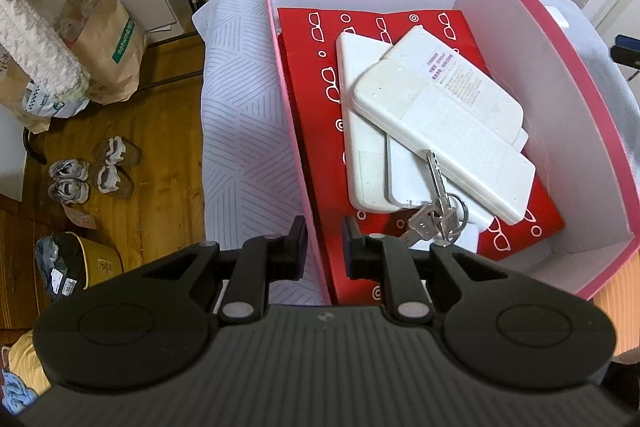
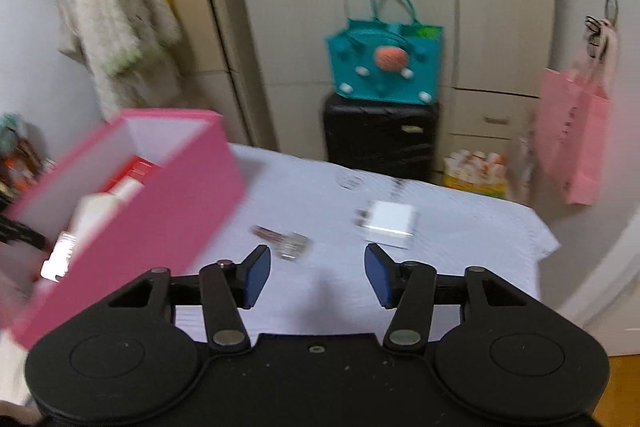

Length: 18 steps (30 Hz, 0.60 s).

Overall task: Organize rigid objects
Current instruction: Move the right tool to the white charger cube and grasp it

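While left gripper clamps pink box wall, right gripper spread above bare cloth.

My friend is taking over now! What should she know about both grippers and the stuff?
Left gripper: jaws straddle the pink box wall, gap narrow; grip unclear.
Right gripper: open, empty, above the bed.
Done: red box, white cases and keys are in the pink box.
Left: a white box and a small blurry item lie on the bed.
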Available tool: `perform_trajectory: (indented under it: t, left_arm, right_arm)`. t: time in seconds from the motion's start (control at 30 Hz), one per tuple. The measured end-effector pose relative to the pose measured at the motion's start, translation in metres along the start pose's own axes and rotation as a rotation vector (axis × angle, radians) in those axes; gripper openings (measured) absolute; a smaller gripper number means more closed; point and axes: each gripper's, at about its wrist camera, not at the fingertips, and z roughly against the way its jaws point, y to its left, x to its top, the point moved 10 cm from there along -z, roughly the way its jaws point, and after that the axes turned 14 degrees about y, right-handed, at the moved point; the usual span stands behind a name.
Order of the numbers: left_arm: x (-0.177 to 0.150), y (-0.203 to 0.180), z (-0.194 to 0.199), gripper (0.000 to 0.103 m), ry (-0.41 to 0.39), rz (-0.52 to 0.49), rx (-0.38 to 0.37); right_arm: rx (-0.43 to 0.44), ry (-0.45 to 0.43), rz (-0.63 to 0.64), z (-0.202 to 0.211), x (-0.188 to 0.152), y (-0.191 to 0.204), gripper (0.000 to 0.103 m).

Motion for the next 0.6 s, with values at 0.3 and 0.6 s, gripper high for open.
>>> perform_trajectory:
  t: [0.3,0.6]
  left_arm:
    - [0.0,0.0,0.0,0.015,-0.002,0.0,-0.001]
    - [-0.002,0.001,0.001,0.015,-0.014,-0.001,-0.021]
  right_arm:
    - [-0.08,0.057,-0.021,-0.066,0.025,-0.029,0.063]
    - [-0.077,0.025,-0.158,-0.102,0.039,-0.05,0.068]
